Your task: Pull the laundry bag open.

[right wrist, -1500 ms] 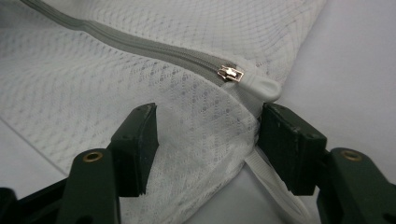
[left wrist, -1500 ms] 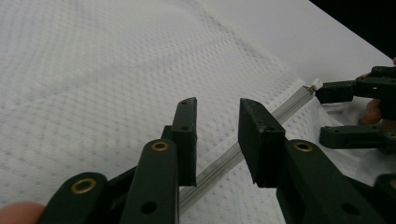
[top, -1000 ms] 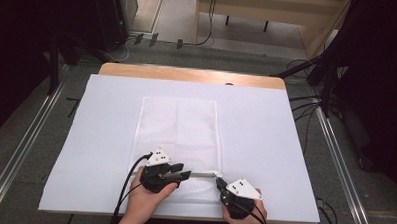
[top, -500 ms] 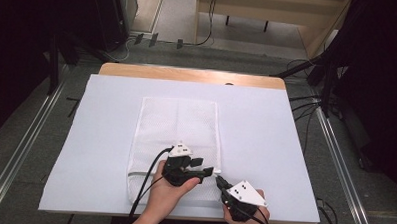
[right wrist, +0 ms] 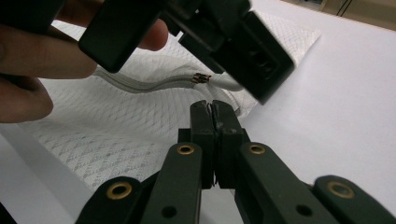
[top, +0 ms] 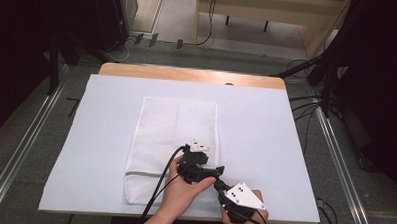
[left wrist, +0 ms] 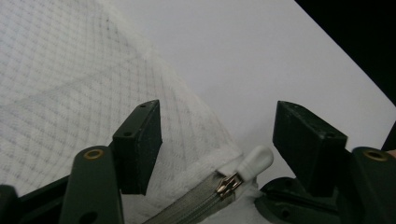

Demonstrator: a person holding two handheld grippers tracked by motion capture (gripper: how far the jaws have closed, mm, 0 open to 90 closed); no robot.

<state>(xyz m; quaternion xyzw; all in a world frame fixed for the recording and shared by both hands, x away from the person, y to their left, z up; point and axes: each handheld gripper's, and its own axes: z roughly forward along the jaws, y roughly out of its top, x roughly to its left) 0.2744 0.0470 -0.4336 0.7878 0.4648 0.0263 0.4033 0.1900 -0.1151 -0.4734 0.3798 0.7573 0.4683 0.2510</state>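
Observation:
A white mesh bag (top: 175, 133) lies flat on the table, its grey zipper (left wrist: 196, 205) running along the near edge. My left gripper (left wrist: 219, 140) hovers at the bag's near right corner with its jaws apart; they have just been opening. The white zipper pull (left wrist: 254, 161) sits between them, touched by neither pad. In the high view the left gripper (top: 215, 172) is just above my right gripper (top: 220, 185). The right gripper (right wrist: 215, 109) is shut, its tips pinching the bag's corner (right wrist: 243, 107) just below the pull (right wrist: 224, 81).
A white sheet (top: 285, 140) covers the table, whose wooden far edge (top: 188, 74) shows behind it. Cables trail from both grippers over the near edge. Dark floor, rails and stands surround the table.
The left gripper has travelled right along the zipper to the bag's near right corner and its jaws have spread off the pull. The right gripper has stayed put.

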